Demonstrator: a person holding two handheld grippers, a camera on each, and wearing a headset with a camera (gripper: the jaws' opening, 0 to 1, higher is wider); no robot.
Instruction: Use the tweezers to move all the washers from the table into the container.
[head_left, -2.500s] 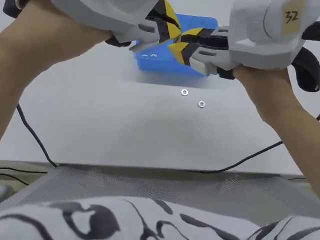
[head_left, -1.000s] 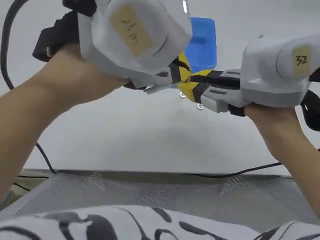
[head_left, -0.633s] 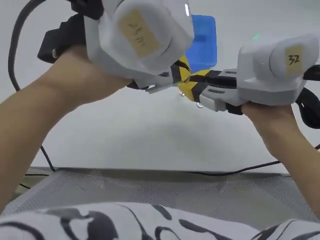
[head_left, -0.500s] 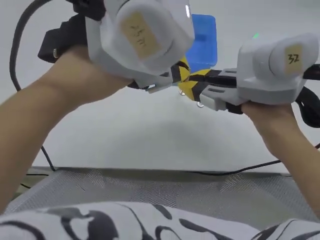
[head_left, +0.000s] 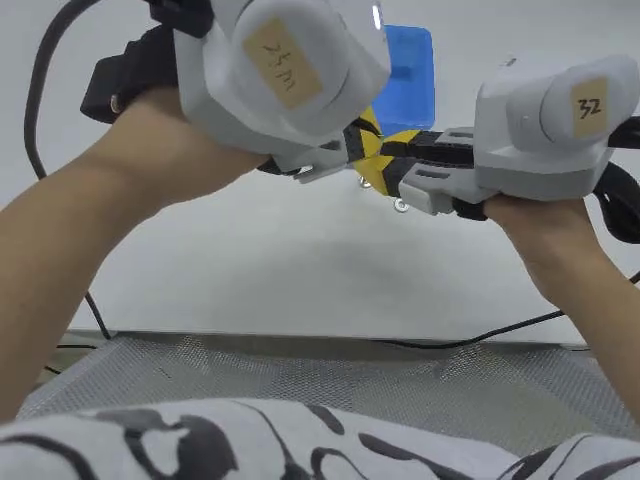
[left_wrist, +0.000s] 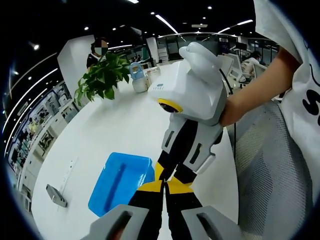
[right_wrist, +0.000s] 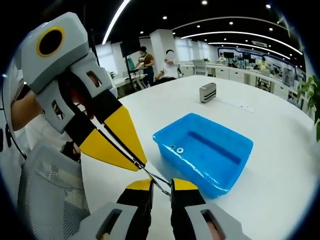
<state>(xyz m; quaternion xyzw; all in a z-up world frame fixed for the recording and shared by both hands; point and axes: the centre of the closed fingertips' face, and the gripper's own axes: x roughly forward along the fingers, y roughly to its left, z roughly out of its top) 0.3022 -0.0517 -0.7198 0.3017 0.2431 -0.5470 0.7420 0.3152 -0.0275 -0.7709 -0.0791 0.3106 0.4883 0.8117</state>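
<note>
Over the white table (head_left: 250, 270), just short of the blue container (right_wrist: 227, 167), the two grippers meet tip to tip. From where I stand, the left gripper (right_wrist: 142, 161) has its yellow jaws clamped on the tweezers (right_wrist: 156, 180). The tweezers' thin arms run down between the jaws of the right gripper (right_wrist: 161, 188). Those jaws stand narrowly apart on either side, and I cannot tell whether they press the tweezers. One washer (head_left: 401, 206) lies on the table right below the right gripper. Two washers (right_wrist: 177, 148) lie side by side inside the container, near one corner.
</note>
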